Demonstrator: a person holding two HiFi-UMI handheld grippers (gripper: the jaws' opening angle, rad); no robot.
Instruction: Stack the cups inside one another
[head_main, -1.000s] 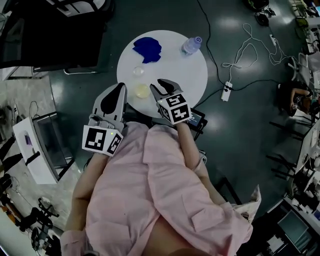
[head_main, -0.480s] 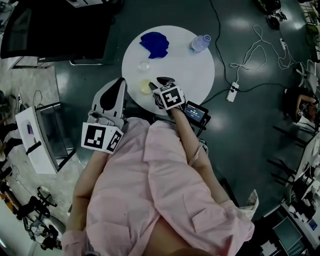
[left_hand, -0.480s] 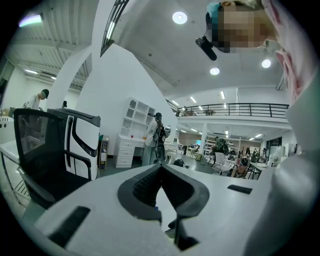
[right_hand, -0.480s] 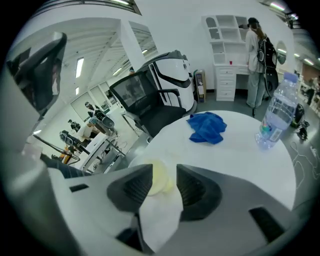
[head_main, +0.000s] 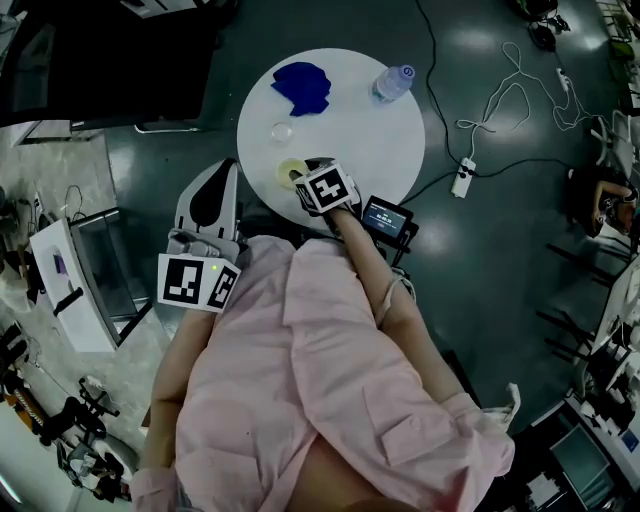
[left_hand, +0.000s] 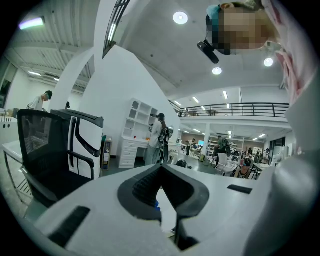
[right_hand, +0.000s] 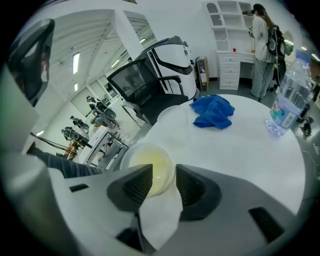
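The right claw (right_hand: 164, 171), jaws just opened and spread about the yellowish cup (right_hand: 148, 169) at the near edge of the table (right_hand: 240, 150), is best lowered until the cup wall is centred before closure; the left claw (left_hand: 161, 169) is held pressed together, empty.

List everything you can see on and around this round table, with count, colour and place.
table: one, white, centre
cloth: one, blue, table's far side
bottle: one, clear, table's far right
clear cup: one, transparent, mid-table
yellowish cup: one, near edge
power strip: one, white, floor, right
left gripper: one, white, shut, beside table
right gripper: one, white, jaws just been opening, apart around yellowish cup
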